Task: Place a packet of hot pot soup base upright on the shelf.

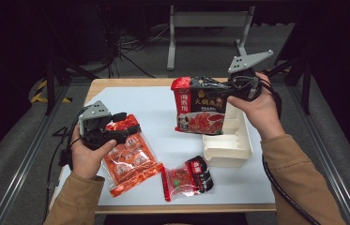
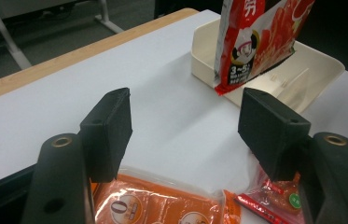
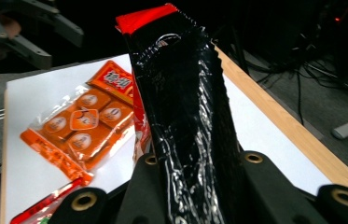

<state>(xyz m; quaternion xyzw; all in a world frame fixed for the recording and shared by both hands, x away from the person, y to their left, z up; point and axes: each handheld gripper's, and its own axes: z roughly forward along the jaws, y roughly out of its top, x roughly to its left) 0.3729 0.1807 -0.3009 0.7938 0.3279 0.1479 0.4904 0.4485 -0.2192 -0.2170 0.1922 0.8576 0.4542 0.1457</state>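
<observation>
Hotpot-base pouch (image 1: 201, 107), black and red, hung upright in the high view, pinched at its top right corner by the right gripper (image 1: 244, 87); its lower edge was above the near left part of the cream tray (image 1: 226, 151), long axis vertical. Left gripper (image 1: 116, 125) sat over the orange sachet pack (image 1: 130, 159) at the left; a small red-and-black packet (image 1: 187, 178) lay near the front edge.

Left gripper view: jaws spread, nothing between them; the orange sachet pack (image 2: 162, 205) lay just below, pouch (image 2: 255, 42) and tray (image 2: 199, 51) far ahead.

Right gripper view: jaws pressed on the pouch (image 3: 185, 116), which rose straight from them. Judged: tray lay directly below, so lowering was next.
</observation>
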